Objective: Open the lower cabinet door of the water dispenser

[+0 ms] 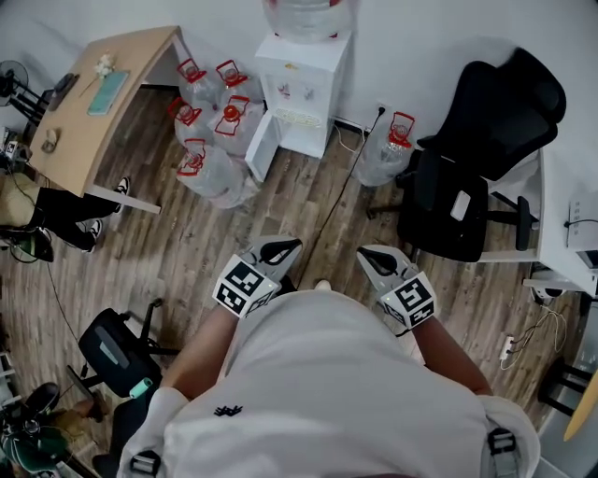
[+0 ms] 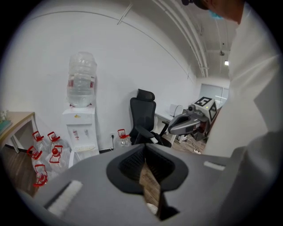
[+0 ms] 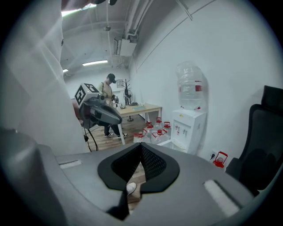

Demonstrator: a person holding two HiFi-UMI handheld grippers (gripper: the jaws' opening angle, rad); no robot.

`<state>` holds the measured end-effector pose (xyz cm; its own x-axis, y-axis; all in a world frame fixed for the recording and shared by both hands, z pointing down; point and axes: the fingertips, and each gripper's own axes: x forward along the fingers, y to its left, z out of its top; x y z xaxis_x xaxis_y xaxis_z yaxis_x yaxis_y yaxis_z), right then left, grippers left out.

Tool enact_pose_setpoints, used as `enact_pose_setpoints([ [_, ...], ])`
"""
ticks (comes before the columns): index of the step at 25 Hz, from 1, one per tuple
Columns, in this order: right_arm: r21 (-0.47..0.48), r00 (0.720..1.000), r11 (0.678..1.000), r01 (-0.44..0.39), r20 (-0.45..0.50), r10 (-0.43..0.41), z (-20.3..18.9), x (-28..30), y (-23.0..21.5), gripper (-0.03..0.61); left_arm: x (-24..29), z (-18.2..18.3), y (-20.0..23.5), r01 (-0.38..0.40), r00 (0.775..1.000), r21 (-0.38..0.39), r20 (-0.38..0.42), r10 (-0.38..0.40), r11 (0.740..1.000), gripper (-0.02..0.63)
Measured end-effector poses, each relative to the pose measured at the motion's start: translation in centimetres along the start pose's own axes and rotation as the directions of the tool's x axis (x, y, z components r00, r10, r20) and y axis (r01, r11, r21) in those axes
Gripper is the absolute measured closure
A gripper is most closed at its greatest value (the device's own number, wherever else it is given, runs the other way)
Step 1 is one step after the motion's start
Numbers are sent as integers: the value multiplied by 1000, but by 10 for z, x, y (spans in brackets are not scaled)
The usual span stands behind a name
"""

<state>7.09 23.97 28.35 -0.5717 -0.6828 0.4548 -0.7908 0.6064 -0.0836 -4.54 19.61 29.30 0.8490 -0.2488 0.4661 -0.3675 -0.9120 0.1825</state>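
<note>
The white water dispenser (image 1: 304,89) stands against the far wall with a clear bottle (image 1: 308,14) on top. Its lower cabinet door (image 1: 261,142) hangs swung out to the left. It also shows in the left gripper view as the dispenser (image 2: 80,128) and in the right gripper view as the dispenser (image 3: 188,128). My left gripper (image 1: 282,249) and right gripper (image 1: 372,258) are held close to my body, well short of the dispenser. Both are shut with nothing held, seen up close as left gripper (image 2: 145,148) and right gripper (image 3: 141,146).
Several red-capped water bottles (image 1: 210,121) crowd the floor left of the dispenser, and one bottle (image 1: 388,149) stands to its right. A black office chair (image 1: 467,177) is at the right and a wooden desk (image 1: 103,103) at the left. A person (image 3: 108,103) stands by the desk. A black cable (image 1: 341,201) crosses the floor.
</note>
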Motion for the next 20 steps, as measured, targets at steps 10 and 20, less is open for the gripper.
enact_pose_setpoints([
  [10,8,999,1000,-24,38,24,-8,-24,-2,577,7,1,-32,-17,1000,-11,-15,17,1000,553],
  [20,10,998,1000,-12,69,11,-8,-27,-4,577,18,6,-45,8,1000,15,-23,-8,1000,552],
])
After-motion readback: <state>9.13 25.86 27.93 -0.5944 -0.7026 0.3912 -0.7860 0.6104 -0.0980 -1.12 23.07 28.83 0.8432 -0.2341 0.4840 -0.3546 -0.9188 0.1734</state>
